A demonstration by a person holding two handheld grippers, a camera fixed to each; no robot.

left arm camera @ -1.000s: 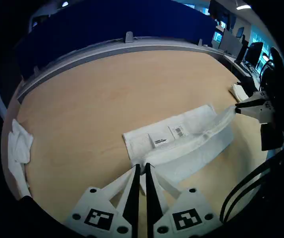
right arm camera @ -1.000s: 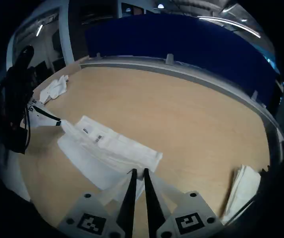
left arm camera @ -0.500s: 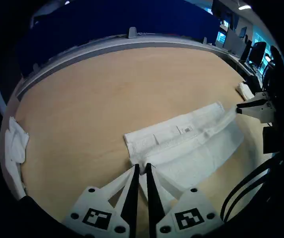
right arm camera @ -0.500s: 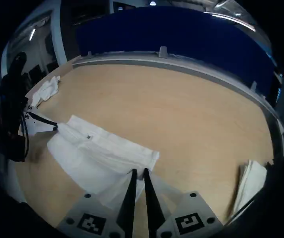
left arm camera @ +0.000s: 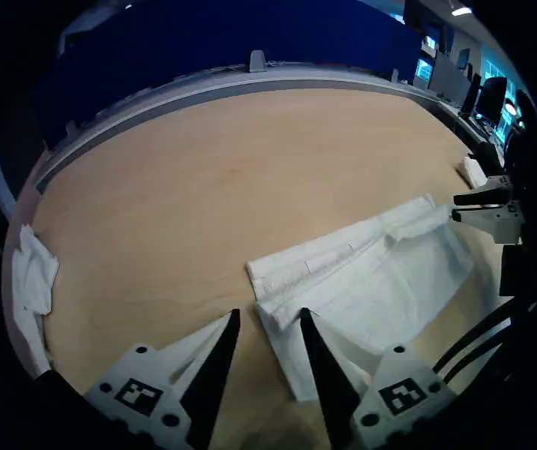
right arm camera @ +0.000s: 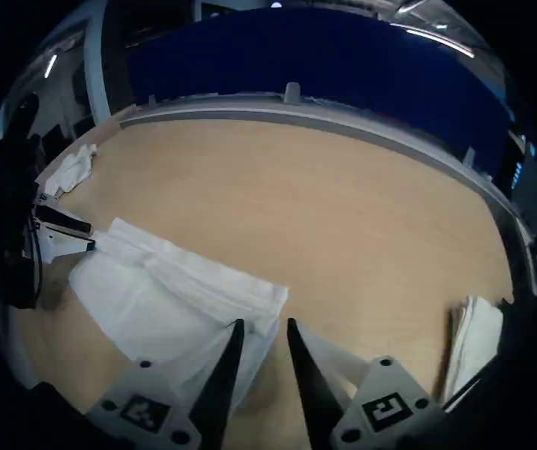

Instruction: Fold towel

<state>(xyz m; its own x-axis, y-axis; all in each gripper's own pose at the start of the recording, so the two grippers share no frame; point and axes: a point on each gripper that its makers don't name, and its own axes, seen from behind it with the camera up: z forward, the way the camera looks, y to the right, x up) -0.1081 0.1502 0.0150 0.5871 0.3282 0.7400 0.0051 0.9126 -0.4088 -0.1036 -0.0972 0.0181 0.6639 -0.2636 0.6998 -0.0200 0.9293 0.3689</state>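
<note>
- both grippers have let go since half a second ago: the left gripper, whose fingers were pinched on the towel's near corner, now has them spread wide with nothing between them, and the right gripper has also parted its fingers, to a narrower gap.
- the towel has dropped from a raised, stretched edge to lie flat on the wooden table. the near layer is laid over the far one, and a thin strip of the lower layer shows along the far side.
- this reads as one fold just completed and released. the towel is still a long band, so a further fold across its length is probably needed.
- in the left gripper view the towel's left end lies just ahead of the open fingers and a little toward the right finger, touching the table and free of both pads.
- in the right gripper view the towel has its right corner just ahead of the fingertips, slightly to their left. whether a fingertip still brushes the cloth cannot be told.
- a crumpled cloth and a folded stack of cloths sit well apart at the table's ends.
</note>
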